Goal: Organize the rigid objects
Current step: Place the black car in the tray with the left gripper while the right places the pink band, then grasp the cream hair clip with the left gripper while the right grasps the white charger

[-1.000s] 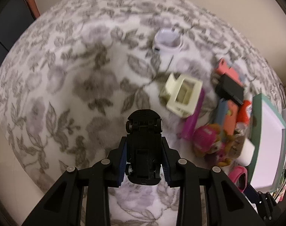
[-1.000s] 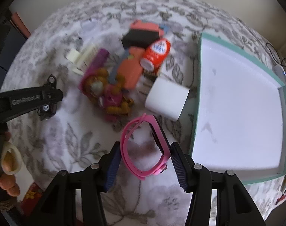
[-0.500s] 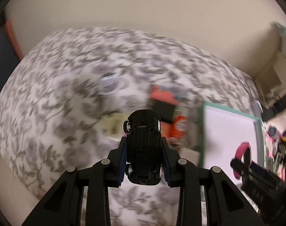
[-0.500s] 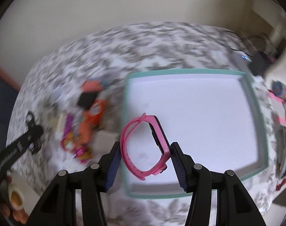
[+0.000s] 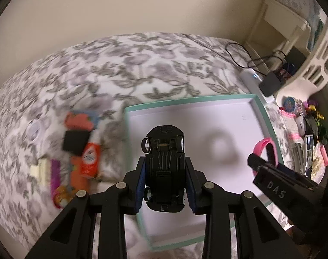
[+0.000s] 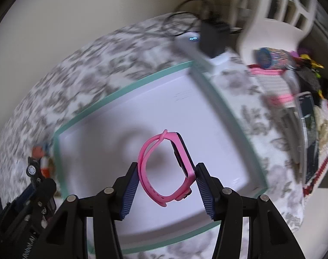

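Observation:
My left gripper [image 5: 165, 183] is shut on a black toy car [image 5: 164, 164], held underside up above the near left part of a white tray with a teal rim [image 5: 185, 100]. My right gripper [image 6: 166, 181] is shut on a pink smartwatch [image 6: 164, 166], hanging over the middle of the same tray [image 6: 125, 90]. From the left wrist, the right gripper [image 5: 271, 172] with the pink watch [image 5: 269, 146] shows at the tray's right side. The right wrist view catches the left gripper and the car's wheel [image 6: 32, 169] at its left edge. The tray's floor is bare.
A heap of toys lies on the floral bedspread left of the tray: an orange bottle [image 5: 89, 159], a black block [image 5: 75, 142], a cream piece [image 5: 41, 170], a purple bar [image 5: 55, 174]. Right of the tray are a power strip [image 5: 254, 82], cables, a white chair and small clutter.
Both grippers swung from above the toy heap to above the tray, rolling as they went. The car and the watch stayed gripped throughout.

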Available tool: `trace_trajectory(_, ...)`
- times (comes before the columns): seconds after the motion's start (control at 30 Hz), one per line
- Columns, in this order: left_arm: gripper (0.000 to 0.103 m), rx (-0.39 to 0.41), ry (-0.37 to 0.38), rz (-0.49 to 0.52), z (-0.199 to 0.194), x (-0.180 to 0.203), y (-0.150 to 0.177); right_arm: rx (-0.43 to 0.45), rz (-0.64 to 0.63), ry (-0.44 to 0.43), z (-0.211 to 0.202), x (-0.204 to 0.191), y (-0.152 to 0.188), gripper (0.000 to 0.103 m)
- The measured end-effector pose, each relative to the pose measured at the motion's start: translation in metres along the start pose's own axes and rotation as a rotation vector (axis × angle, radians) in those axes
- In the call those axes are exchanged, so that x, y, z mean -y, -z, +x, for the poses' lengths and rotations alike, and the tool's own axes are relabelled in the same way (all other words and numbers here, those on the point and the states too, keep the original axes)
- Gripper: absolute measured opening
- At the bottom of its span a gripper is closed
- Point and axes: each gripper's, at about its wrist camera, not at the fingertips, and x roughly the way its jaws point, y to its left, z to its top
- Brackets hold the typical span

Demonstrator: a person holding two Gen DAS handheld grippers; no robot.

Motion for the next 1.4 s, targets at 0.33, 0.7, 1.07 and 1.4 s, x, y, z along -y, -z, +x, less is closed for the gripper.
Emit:
trace_trajectory(0.33,0.034,-0.025,0.027,0.067,0.038,0.028,0.0,-0.002,0.061,0.059,0.013,0.026,-0.015,0.056)
trace_trajectory(0.7,0.035,-0.048,0.027,0.05,0.048,0.02,0.003,-0.04,0.047,0.073,0.025,0.025,-0.01,0.056)
trace_trajectory(1.07,0.063,-0.028,0.012,0.013,0.043,0.01,0.001,-0.056,0.037,0.091,0.032,0.026,-0.009,0.068)
trace_trajectory(1.4,0.087,0.027,-0.021,-0.074,0.036,-0.015,-0.003,0.008,0.038,0.051,0.027,0.023,-0.009,0.103)
